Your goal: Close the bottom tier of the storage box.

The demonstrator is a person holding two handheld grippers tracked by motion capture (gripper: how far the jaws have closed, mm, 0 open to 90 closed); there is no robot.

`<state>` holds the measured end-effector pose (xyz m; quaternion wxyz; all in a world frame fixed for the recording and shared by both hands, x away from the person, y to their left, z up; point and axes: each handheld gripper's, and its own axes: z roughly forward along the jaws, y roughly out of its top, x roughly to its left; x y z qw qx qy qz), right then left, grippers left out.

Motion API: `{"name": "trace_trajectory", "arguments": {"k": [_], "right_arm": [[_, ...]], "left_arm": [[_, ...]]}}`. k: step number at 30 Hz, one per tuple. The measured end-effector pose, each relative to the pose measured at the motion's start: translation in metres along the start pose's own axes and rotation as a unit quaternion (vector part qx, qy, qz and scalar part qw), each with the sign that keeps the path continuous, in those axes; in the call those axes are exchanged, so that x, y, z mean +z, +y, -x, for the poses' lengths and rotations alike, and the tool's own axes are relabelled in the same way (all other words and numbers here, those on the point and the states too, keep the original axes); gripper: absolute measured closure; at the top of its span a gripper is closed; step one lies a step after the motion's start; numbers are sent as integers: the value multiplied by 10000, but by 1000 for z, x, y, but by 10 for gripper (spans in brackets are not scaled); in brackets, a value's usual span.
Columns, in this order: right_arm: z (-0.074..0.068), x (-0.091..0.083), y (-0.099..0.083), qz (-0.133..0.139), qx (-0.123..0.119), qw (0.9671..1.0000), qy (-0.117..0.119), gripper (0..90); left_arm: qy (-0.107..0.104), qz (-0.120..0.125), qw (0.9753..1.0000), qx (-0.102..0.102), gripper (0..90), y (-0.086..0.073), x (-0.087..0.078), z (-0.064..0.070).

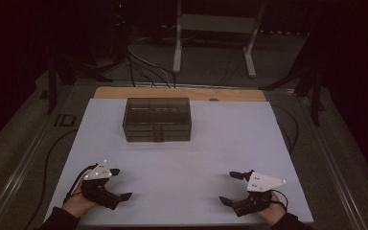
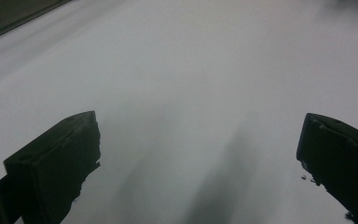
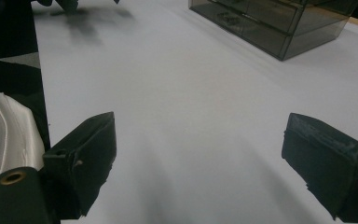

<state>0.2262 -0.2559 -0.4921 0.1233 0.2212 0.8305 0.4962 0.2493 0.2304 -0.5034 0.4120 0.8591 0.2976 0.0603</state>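
A person's hands rest at the near edge of the white table (image 1: 182, 158), one gripper in each. The left gripper (image 1: 120, 183) sits near the left corner, its jaws spread wide with nothing between them; in the left gripper view only bare tabletop lies between the two black jaws. The right gripper (image 1: 230, 188) sits near the right corner, jaws equally wide apart and empty. Both point inward toward each other. The smoky, see-through drawer box (image 1: 157, 120) stands on the far middle of the table, well apart from both grippers, its drawers closed.
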Motion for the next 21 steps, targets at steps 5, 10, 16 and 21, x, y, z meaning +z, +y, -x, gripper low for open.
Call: {"name": "trace_trajectory", "arguments": {"k": [5, 10, 16, 21], "right_arm": [[1, 1, -1, -15, 19, 10000, -6, 99], [1, 2, -1, -49, 25, 10000, -6, 99], [1, 2, -2, -86, 18, 10000, -1, 99], [1, 2, -2, -86, 24, 10000, 3, 99]], "left_arm": [[-32, 24, 10000, -1, 0, 0, 0, 0], [-61, 51, 10000, 8, 0, 0, -1, 0], [-92, 93, 9999, -18, 0, 0, -2, 0], [-97, 79, 9999, 0, 0, 1, -1, 0]]}}
